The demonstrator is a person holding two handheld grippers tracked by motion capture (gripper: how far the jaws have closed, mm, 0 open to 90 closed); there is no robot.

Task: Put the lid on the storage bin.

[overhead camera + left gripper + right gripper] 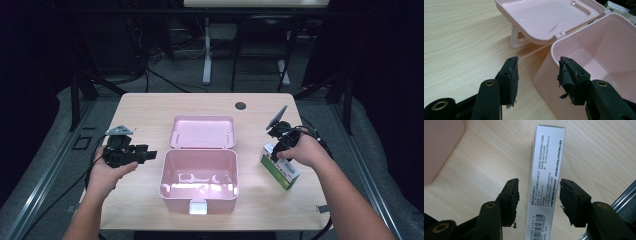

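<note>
Wooden table (pixel 145 112): one pink box (pixel 199 175), one carton (pixel 546 182); left gripper (pixel 537 75) wide, empty; right gripper (pixel 539 197) wide, straddling carton.

The surface (pixel 150 107) is a light wood-grain tabletop with rounded corners and a dark round cable port (pixel 240 105) near its far edge. It stands on a grey floor (pixel 190 75), where black cables (pixel 165 80) trail behind it. Beyond stands a second table, its pale top (pixel 255 3) at the upper edge and its white leg (pixel 207 50) planted on the floor. Dark metal frame legs (pixel 260 55) stand beside that leg. Metal rails (pixel 45 175) run along the left. The surroundings to both sides lie in deep shadow; light falls mainly on the surface.
</note>
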